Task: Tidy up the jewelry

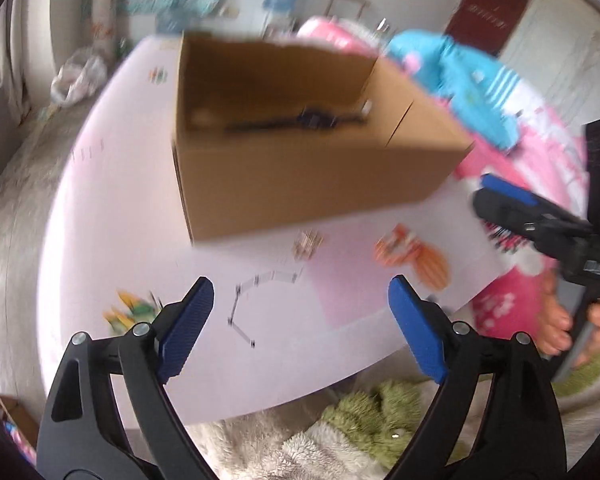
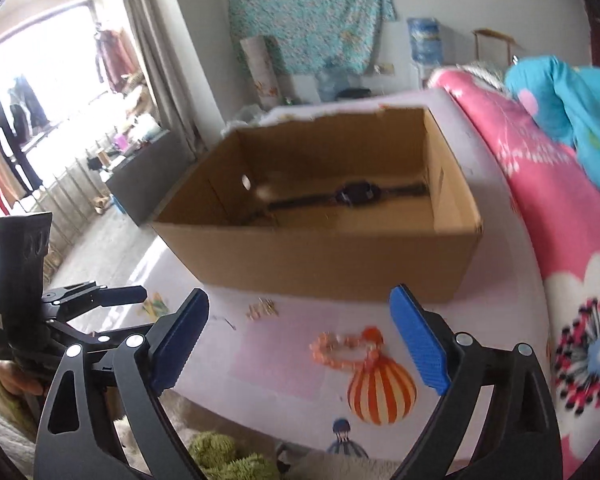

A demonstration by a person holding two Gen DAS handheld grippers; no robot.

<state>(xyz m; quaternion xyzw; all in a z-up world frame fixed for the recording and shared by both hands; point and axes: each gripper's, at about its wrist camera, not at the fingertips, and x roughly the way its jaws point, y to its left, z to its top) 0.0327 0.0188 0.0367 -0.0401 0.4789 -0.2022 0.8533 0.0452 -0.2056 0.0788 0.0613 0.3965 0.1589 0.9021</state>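
You are holding your left gripper (image 1: pixel 300 320) with its jaws spread wide and nothing between them, hovering over the near edge of the pale pink table (image 1: pixel 112 208). Your right gripper (image 2: pixel 300 332) is likewise gaping and carrying nothing. From the left wrist camera, a thin silvery chain (image 1: pixel 256 300) is lying on the table just ahead of the blue fingers (image 1: pixel 188 328), at about 12 o'clock and slightly left, with a small gold-coloured cluster (image 1: pixel 308 242) further out near the foot of the cardboard box (image 1: pixel 300 184). The box is sitting at 12 o'clock, open at the top, and a dark watch (image 2: pixel 354 194) is lying stretched across its floor; the near wall is standing between your grippers and that watch. From the right wrist camera, an orange beaded bracelet (image 2: pixel 344 350) is resting on the table at 12 o'clock, just beyond the fingertips, partly over a printed striped balloon (image 2: pixel 380 392). The gold cluster is showing at about 11 o'clock there, close to the box wall. A pink floral quilt (image 2: pixel 560 240) is piling up at 3 o'clock, touching the table edge, with a blue garment (image 2: pixel 572 112) on top of it. Green and cream fluffy fabric (image 1: pixel 380 416) is bunching at 6 o'clock below the table. Both views are motion-blurred, so finer detail of the jewelry is not readable.
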